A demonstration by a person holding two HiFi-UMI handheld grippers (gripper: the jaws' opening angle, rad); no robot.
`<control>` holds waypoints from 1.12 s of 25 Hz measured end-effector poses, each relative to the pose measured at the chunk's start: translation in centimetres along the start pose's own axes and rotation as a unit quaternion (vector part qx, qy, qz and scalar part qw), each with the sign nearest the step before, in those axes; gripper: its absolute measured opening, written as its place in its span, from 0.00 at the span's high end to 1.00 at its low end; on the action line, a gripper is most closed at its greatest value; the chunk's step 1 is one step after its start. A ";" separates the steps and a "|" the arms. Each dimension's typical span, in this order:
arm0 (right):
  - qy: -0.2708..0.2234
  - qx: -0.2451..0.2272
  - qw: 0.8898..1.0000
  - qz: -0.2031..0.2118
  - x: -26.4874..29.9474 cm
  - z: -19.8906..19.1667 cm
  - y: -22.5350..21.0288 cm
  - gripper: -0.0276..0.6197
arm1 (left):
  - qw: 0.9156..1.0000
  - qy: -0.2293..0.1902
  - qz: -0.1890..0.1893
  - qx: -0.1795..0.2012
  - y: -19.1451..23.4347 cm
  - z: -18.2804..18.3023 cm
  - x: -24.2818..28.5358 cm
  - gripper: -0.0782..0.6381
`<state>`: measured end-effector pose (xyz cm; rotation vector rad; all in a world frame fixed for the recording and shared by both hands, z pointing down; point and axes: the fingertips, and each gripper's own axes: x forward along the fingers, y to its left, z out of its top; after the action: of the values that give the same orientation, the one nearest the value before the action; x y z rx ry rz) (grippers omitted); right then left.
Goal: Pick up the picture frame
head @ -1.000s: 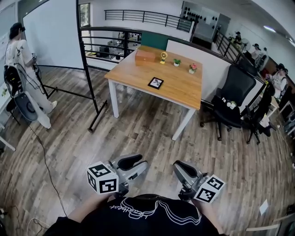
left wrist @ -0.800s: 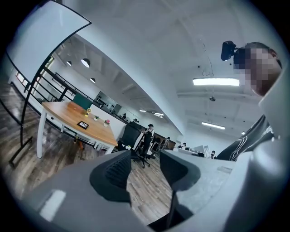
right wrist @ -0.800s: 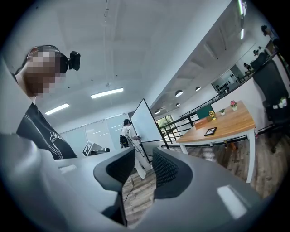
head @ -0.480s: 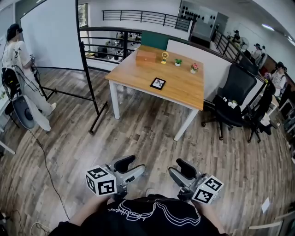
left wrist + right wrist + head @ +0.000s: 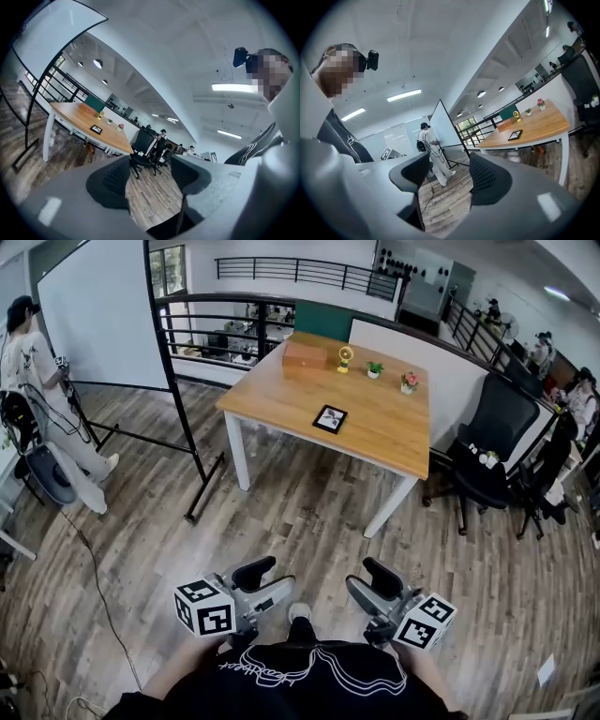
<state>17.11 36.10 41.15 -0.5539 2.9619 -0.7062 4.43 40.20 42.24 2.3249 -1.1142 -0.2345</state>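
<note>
The left claw [image 5: 265, 579] is spread wide, with nothing between its jaws. The right claw [image 5: 368, 585] is spread wide too and holds nothing. Both are low, close to the person, over the wood floor [image 5: 281, 512]. The picture frame [image 5: 330, 418] lies on the surface [image 5: 384, 432], well apart from the claws, at 12 o'clock from them. A brown box [image 5: 306, 353] sits at 11 o'clock from the picture frame. A black chair [image 5: 487, 437] stands at 3 o'clock from the surface.
</note>
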 end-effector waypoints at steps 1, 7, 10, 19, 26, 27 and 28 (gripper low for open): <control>0.000 0.001 1.000 0.001 0.9 0.6 -1.2 0.53 | 1.000 0.003 -0.001 -0.001 0.9 0.6 0.9 0.53; 0.000 0.011 1.000 0.000 6.0 4.4 -9.1 0.53 | 1.000 0.021 0.014 -0.012 7.6 4.4 7.3 0.52; 0.000 0.021 1.000 -0.009 7.8 5.9 -13.4 0.53 | 0.999 0.025 0.021 -0.015 10.9 6.4 10.8 0.52; 0.005 0.019 0.999 -0.026 12.4 10.4 -22.5 0.53 | 1.000 0.027 0.013 -0.001 16.9 12.1 19.4 0.53; 0.011 0.022 0.999 -0.025 15.9 11.5 -25.8 0.53 | 0.999 0.048 0.023 -0.006 21.7 13.6 22.3 0.53; 0.008 0.024 0.999 -0.028 16.7 12.0 -26.4 0.54 | 0.998 0.052 0.020 -0.004 22.4 14.4 23.0 0.53; 0.006 0.025 0.999 -0.031 17.6 12.6 -27.2 0.54 | 0.998 0.056 0.017 -0.001 23.3 15.3 23.7 0.53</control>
<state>11.25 1.89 42.62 -0.6437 2.9405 -0.7910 -1.67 4.17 43.91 2.2842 -1.0974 -0.0925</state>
